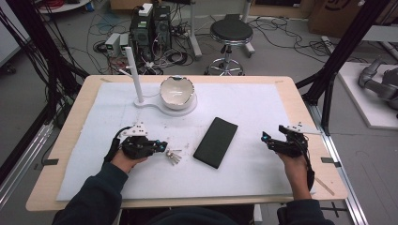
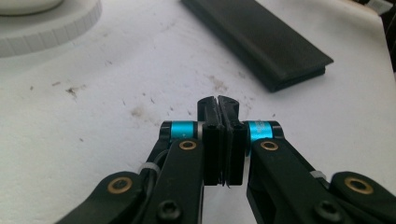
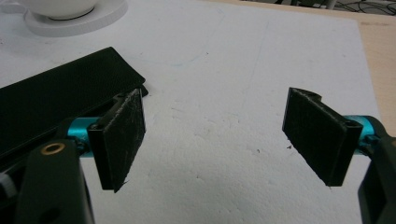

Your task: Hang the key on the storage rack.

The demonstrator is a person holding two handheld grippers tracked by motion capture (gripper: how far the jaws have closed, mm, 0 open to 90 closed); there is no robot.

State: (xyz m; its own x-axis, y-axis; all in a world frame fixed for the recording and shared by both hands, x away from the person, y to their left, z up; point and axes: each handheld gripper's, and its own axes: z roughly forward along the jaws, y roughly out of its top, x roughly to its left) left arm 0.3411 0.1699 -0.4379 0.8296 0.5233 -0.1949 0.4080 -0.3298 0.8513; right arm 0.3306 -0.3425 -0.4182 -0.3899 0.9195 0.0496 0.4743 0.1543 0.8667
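Observation:
My left gripper (image 1: 163, 146) lies low on the white mat (image 1: 253, 103) at the front left, with its pads pressed flat together (image 2: 218, 105) and nothing visible between them. A small bunch of keys (image 1: 173, 157) lies on the mat just right of its tips. A flat black case (image 1: 216, 142) lies at an angle in the middle (image 2: 261, 42). At the front right my right gripper (image 1: 265, 137) hovers with its jaws wide apart (image 3: 215, 135) over bare mat, and the black case (image 3: 51, 102) shows beyond its left jaw.
A white bowl (image 1: 177, 91) sits on a white round stand (image 2: 46, 28) at the back centre, joined to an upright white post (image 1: 134, 75). The wooden table rim (image 1: 300, 108) frames the mat. A stool (image 1: 230, 33) and computer gear stand beyond the table.

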